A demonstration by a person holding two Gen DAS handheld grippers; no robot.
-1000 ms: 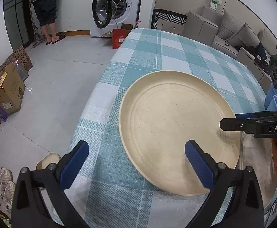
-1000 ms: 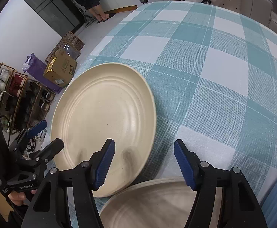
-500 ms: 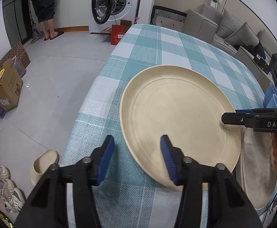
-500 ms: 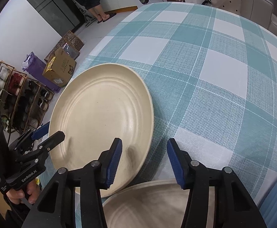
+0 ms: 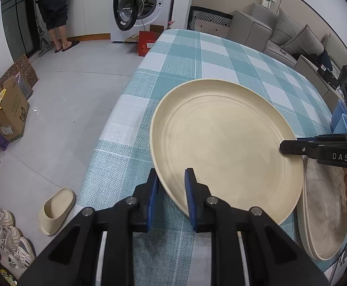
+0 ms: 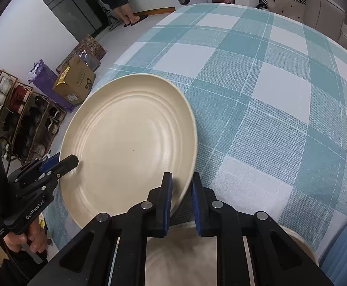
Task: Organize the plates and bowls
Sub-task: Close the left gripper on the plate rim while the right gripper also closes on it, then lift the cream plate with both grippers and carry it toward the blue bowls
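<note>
A large cream plate (image 5: 225, 143) lies on the teal checked tablecloth (image 5: 197, 54) near the table's left edge. My left gripper (image 5: 172, 178) has the plate's near-left rim between its blue pads, and its jaws are closing onto that rim. In the right wrist view the same plate (image 6: 130, 143) fills the middle. My right gripper (image 6: 181, 181) pinches the opposite rim, its jaws closing too. Each gripper shows in the other's view: the left gripper (image 6: 61, 164) and the right gripper (image 5: 285, 146). More cream plates (image 5: 325, 209) lie stacked under the right gripper.
A blue object (image 5: 342, 121) sits at the table's right side. On the floor to the left are a cream slipper (image 5: 57, 211), a cardboard box (image 5: 7, 114) and a shoe rack (image 6: 14, 119). A person (image 5: 52, 7) stands by the washing machine (image 5: 140, 7).
Both grippers went from wide open to closed on opposite rims of the cream plate. Neither hand has shifted noticeably.
</note>
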